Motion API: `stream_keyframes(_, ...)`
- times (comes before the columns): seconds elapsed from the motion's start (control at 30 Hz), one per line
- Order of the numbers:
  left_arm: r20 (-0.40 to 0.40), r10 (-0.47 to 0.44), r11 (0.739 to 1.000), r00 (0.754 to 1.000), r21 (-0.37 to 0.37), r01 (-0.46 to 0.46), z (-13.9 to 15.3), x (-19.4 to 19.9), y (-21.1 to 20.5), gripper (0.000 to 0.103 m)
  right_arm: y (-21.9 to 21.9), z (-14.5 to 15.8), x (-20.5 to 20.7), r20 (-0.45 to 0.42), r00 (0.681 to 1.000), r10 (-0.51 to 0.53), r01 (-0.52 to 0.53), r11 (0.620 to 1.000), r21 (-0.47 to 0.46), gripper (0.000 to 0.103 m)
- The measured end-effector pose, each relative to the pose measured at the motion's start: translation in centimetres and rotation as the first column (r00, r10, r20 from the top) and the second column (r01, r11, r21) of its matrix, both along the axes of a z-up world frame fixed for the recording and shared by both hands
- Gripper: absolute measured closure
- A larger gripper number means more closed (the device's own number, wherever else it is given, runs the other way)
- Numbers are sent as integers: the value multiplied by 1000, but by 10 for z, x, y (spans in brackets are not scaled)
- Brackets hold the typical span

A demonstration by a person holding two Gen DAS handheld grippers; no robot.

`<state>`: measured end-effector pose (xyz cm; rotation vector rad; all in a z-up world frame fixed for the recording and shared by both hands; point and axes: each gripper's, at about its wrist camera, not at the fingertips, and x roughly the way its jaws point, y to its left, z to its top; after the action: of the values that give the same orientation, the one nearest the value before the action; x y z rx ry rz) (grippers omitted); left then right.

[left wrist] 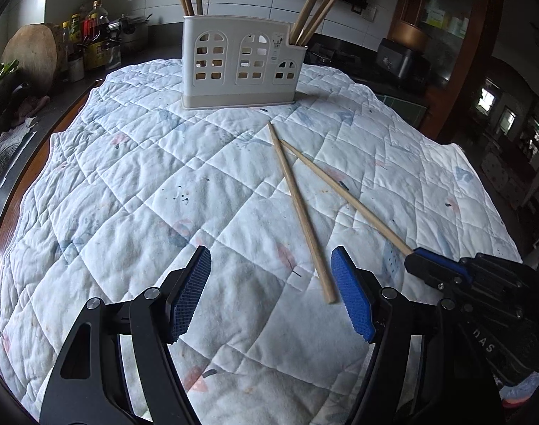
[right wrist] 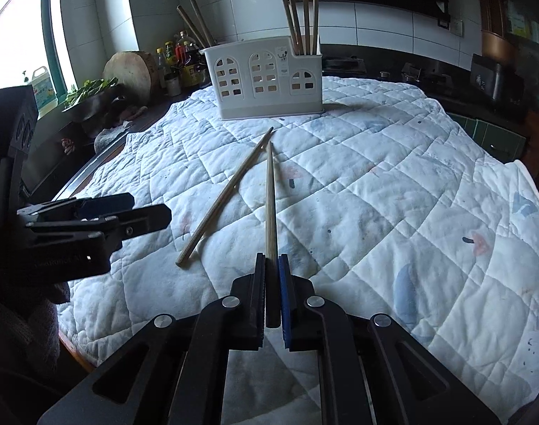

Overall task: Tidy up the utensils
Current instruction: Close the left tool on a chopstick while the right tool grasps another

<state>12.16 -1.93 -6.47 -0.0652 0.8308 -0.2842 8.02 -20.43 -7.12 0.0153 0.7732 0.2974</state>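
Note:
Two wooden chopsticks lie on a white quilted cloth (left wrist: 163, 184). My right gripper (right wrist: 272, 260) is shut on the thick end of one chopstick (right wrist: 270, 194), which points toward the holder; in the left wrist view this gripper (left wrist: 416, 253) grips that chopstick (left wrist: 344, 196) from the right. The other chopstick (left wrist: 299, 209) lies loose, its near end just left of my left gripper's right pad; it also shows in the right wrist view (right wrist: 227, 194). My left gripper (left wrist: 271, 269) is open and empty above the cloth. A white utensil holder (left wrist: 243, 62) holds several chopsticks at the far side.
The holder also shows in the right wrist view (right wrist: 264, 78). Bottles (left wrist: 92, 32) and a round wooden block (left wrist: 30, 53) stand on the dark counter at the far left. A stove (right wrist: 425, 74) and dark appliance (left wrist: 400, 60) sit at the far right.

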Motion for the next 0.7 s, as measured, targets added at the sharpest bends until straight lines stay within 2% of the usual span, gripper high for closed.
stream_keyframes(0.23,-37,-50,999,998,-19,49,-8,6,-19,55,-15,21,0,53,998,-21,21,1000,7,96)
stream_keyframes(0.37,-62,-60,998,996,-41,57,-14,13,-26,71,-19,33,0,85,996,-23,22,1000,4,96)
stream_keyframes(0.43,-73,-59,997,996,-46,56,-17,17,-30,74,-20,39,0,100,995,-24,23,1000,5,96)
stream_keyframes(0.63,-91,-32,999,995,-15,31,-23,27,-38,77,-22,49,0,128,992,-18,19,1000,1,96)
stream_keyframes(0.7,-86,-16,1000,996,19,17,-23,28,-40,88,-23,52,1,133,991,-17,17,1000,0,96)
